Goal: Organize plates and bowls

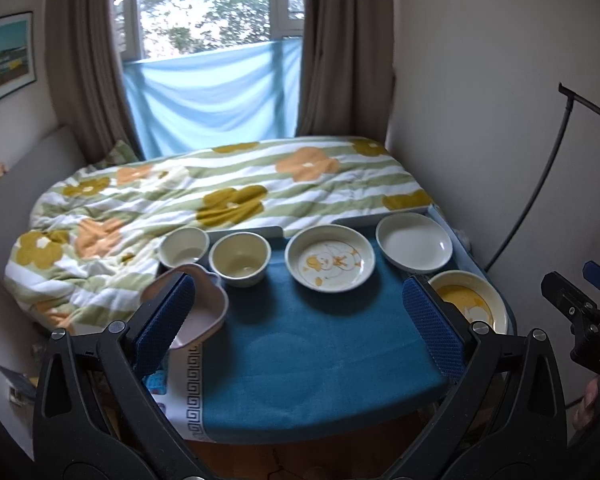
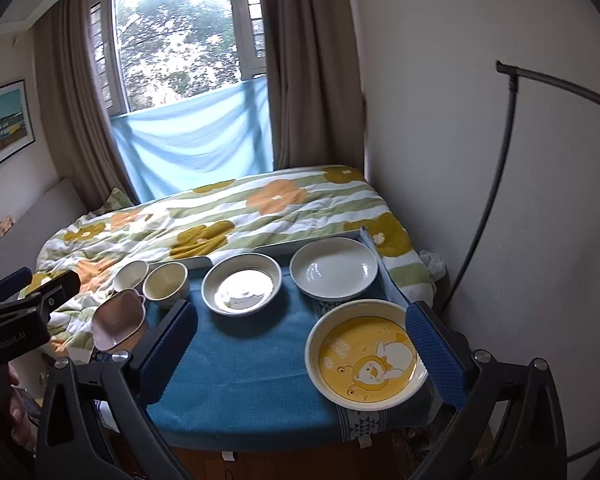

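Right, both grippers hang above the near edge of the surface (image 1: 320, 368), blue cloth spread over it. The left gripper (image 1: 300, 320) has its fingers (image 1: 168, 316) spread wide apart, nothing between them but bare cloth. Its left finger stands in front of the pink bowl (image 1: 208, 312), which sits at the surface's left edge (contact or a gap there, I cannot tell). Its right finger overlaps the near-right yellow bear plate (image 1: 472, 300) in the left wrist view.

Over to the right gripper (image 2: 300, 348): fingers (image 2: 436, 356) also wide apart, holding nothing. The yellow bear plate (image 2: 366, 354) lies just inside the right finger, rim right by the pad, flat on the cloth.

Further back, a row along the far edge. From the left: a small cream bowl (image 1: 182, 246), a second cream bowl (image 1: 240, 258) just beside it, then the duck plate (image 1: 330, 258) in the middle, and a plain white plate (image 1: 414, 242) at the far right corner. All upright, well apart from either pair of fingers.

Behind the surface lies a bed (image 1: 220, 192) with a flowered quilt, then the window (image 1: 208, 8) with brown curtains (image 1: 340, 48) and a pale blue sheet (image 1: 216, 96) hung across its lower part.
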Tool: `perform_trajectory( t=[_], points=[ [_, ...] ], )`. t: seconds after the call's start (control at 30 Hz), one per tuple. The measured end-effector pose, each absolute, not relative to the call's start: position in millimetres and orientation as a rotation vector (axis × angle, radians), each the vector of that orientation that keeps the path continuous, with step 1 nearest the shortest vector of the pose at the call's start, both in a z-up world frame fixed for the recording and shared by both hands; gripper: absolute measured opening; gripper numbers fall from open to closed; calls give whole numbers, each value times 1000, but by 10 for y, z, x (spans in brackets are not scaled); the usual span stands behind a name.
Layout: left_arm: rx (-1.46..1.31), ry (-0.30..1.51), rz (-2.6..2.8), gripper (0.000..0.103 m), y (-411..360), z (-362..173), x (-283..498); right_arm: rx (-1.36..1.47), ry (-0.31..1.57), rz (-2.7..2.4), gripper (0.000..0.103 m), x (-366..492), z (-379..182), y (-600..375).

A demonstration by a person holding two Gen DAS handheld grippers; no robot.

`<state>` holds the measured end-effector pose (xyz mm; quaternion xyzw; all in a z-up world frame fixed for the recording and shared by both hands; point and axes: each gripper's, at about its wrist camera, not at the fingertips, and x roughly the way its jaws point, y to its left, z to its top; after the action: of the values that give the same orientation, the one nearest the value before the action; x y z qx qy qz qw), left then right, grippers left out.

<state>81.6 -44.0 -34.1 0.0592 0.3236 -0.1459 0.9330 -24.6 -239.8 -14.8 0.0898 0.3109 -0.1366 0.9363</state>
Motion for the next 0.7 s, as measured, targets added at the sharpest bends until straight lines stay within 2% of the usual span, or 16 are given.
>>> perform_trajectory(
  t=[0.17,0.33,0.57,0.67,0.7],
  points=[
    [174,756,-443,103,-884,-762,1162,245,652,-400,103,-341,-460,-2766],
    [187,853,-619,103,-1400,-1230,1408,341,795,-458,103,-288,-901,-3258],
    [259,1015,-752,102,-2019,-1965,1792,498,898,-435,103,-201,-1616,-3768],
    [291,1107,-804,95,-2231,-2308,1954,586,912,-407,102,-165,-1897,-3989],
    [296,1140,-819,89,-2293,-2408,1998,617,913,-395,96,-158,-1972,-4050]
  ],
)
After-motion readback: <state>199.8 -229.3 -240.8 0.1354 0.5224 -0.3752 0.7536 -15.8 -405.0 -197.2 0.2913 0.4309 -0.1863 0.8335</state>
